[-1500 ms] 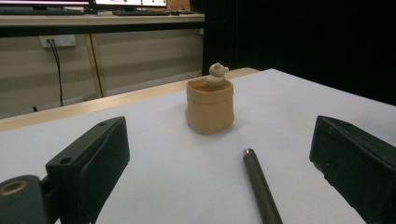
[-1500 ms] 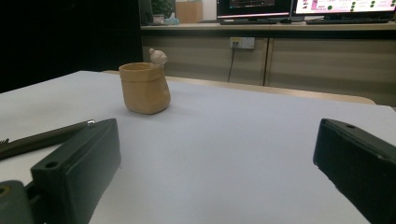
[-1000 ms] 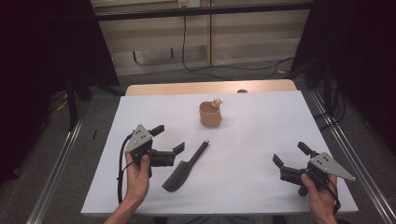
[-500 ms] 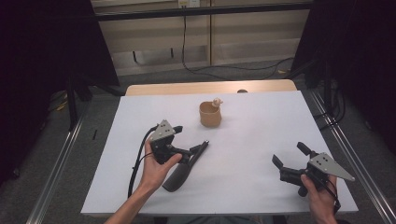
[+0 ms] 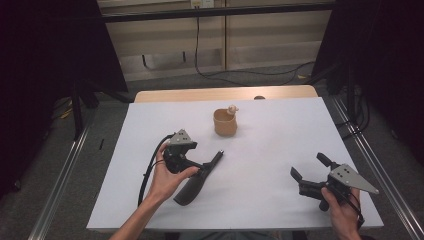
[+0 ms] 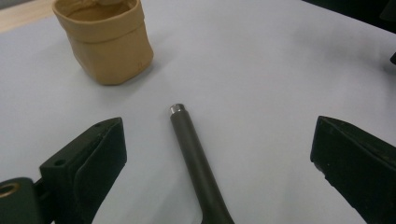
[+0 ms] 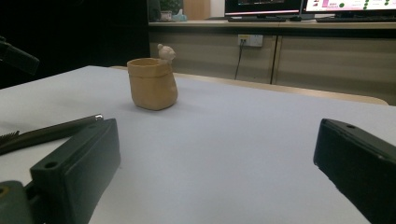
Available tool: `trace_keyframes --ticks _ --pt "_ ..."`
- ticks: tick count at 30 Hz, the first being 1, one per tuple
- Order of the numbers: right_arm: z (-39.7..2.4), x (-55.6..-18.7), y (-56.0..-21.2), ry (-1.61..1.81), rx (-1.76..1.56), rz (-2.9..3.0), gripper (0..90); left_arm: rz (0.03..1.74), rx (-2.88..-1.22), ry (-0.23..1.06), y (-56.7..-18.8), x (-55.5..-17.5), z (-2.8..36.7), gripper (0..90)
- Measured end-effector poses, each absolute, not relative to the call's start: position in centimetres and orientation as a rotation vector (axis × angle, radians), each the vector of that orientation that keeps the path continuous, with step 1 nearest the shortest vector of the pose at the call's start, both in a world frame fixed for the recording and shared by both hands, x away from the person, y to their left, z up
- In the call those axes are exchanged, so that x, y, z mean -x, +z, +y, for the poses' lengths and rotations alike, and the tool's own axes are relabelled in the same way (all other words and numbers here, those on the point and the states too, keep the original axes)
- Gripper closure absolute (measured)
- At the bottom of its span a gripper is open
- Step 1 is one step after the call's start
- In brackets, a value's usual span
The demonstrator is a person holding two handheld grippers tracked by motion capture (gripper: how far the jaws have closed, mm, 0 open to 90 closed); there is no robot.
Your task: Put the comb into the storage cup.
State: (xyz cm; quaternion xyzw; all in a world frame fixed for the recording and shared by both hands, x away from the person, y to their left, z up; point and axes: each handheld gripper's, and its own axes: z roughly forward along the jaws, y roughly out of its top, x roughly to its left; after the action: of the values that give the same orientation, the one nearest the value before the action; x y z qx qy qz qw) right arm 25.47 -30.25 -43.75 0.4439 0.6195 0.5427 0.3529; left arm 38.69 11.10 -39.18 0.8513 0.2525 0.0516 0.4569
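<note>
As the last second played out, I brought one hand in over the tool:
left gripper (image 5: 197, 165): moved from the table's 8 o'clock edge toward centre; now over the dark brush (image 5: 197, 179), jaws spread wide, handle (image 6: 189, 140) lying between them, not touching.
brush: flat on the white table (image 5: 280, 135), just 7 o'clock of centre, handle tip aimed at 1 o'clock toward the tan cup (image 5: 225, 122); unmoved.
right gripper (image 5: 312, 172): at 4 o'clock, unchanged, jaws apart, holding nothing.
meaning: I judge the reach done; closing on the handle comes next.
</note>
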Motion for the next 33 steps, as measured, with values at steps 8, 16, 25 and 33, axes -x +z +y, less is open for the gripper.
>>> trace_keyframes --ticks 8,16,25,33 --pt "-30.3 -25.4 -43.7 1.406 -1.149 1.604 0.0 0.686 -2.17 0.085 -40.0 -39.8 10.7 4.3" --pt "-30.2 -25.5 -43.8 1.404 -1.142 1.61 0.0 0.666 -2.324 0.051 -40.0 -40.4 9.8 4.1" --pt "-30.2 -25.5 -43.8 1.401 -1.144 1.615 0.1 0.732 -2.373 0.055 -40.6 -40.7 9.5 4.9" --pt "-30.2 -25.5 -43.8 1.401 -1.146 1.622 0.0 0.745 -2.407 0.04 -40.9 -41.1 9.3 5.9"
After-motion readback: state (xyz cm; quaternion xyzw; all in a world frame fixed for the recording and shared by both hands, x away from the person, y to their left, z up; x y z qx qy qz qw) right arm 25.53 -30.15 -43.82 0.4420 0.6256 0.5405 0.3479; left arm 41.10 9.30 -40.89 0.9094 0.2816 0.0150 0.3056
